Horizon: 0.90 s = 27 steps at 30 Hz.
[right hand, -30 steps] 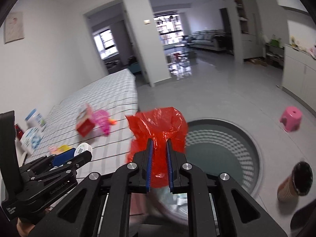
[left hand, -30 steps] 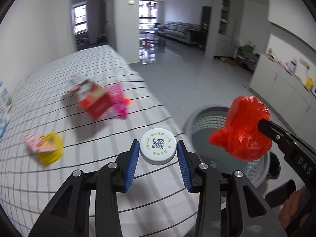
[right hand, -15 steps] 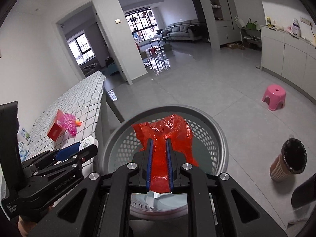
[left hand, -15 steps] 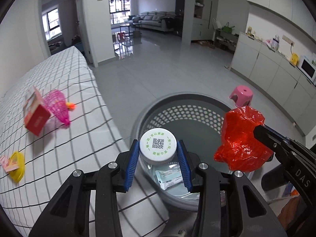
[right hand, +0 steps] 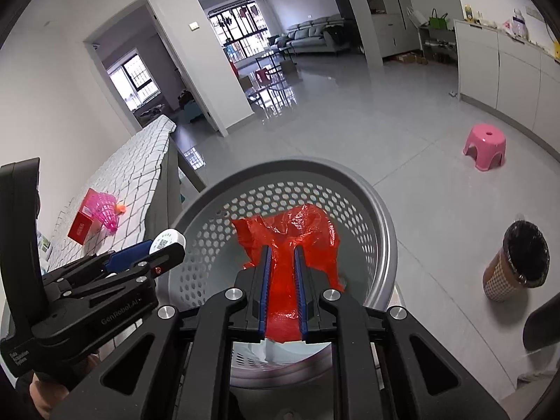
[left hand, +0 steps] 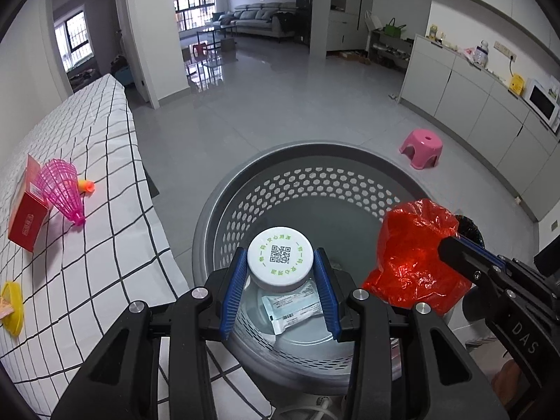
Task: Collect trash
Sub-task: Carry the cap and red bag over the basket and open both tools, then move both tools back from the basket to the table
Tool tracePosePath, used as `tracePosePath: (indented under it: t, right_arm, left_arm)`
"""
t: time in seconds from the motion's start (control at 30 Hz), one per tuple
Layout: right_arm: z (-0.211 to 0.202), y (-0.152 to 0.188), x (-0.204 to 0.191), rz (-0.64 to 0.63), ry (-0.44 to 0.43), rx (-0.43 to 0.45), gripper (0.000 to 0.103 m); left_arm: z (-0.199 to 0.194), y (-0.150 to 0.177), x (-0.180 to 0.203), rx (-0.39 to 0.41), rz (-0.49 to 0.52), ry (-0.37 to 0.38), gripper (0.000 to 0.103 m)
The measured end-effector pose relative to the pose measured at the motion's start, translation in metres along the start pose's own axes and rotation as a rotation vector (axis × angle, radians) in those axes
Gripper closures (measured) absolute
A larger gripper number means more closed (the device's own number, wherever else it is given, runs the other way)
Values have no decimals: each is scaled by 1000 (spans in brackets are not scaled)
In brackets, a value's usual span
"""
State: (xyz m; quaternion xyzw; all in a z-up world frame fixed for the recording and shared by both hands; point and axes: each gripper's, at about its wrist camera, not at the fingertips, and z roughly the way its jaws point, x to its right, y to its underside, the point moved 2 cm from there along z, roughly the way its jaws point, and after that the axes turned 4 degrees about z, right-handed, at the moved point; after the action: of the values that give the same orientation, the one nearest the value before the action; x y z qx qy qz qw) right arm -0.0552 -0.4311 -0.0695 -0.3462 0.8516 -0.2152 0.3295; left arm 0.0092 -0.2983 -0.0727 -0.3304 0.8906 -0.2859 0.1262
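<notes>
My left gripper [left hand: 280, 273] is shut on a jar with a white QR-code lid [left hand: 280, 257] and holds it over the near side of the grey perforated basket [left hand: 308, 182]. My right gripper [right hand: 282, 255] is shut on a crumpled red plastic bag [right hand: 290, 231], held over the basket [right hand: 381, 217]. The bag also shows in the left wrist view [left hand: 413, 255]. A white packet [left hand: 294, 309] lies on the basket floor.
A table with a checked cloth [left hand: 105, 231] stands left of the basket, with a red box [left hand: 26, 210], a pink mesh shuttlecock [left hand: 63, 189] and a yellow lid [left hand: 12, 309]. A pink stool [right hand: 484, 145] and a lined bin [right hand: 518, 262] stand on the floor at the right.
Both grippers have swung right from over the table to above the basket, still holding the jar and the red bag.
</notes>
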Motion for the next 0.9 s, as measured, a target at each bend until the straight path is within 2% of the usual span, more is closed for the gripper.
tracePosePath:
  t: [0.23,0.33,0.43,0.53,0.6,0.67,0.9]
  right_arm:
    - [6,0,1,0,-3,-14,90]
    - [7,0,2,4,-3,-14,90]
    - [8,0,5,9,-5,-19,90]
    - [6,-1,7,15,-14,-16,84]
    - [4,-1,7,16,-16,-5,72]
    - [0,-1,7,16,-17,9,66]
    - [-3,-1,7,16,-19,14,65]
  left_arm:
    - [7,1,-2,-23,-16,4,64]
    - [7,1,-3,-21,-14,-3,58]
    - [8,2,-3,-24,-16,-3,57]
    - [7,2,-5,-27,-20,-5,54]
    - [5,2,-6,-23,-22,-6,49]
    - [2,2,-6,-14,-22,-9,46]
    - [-4,3,-6,-7,-20,-13,46]
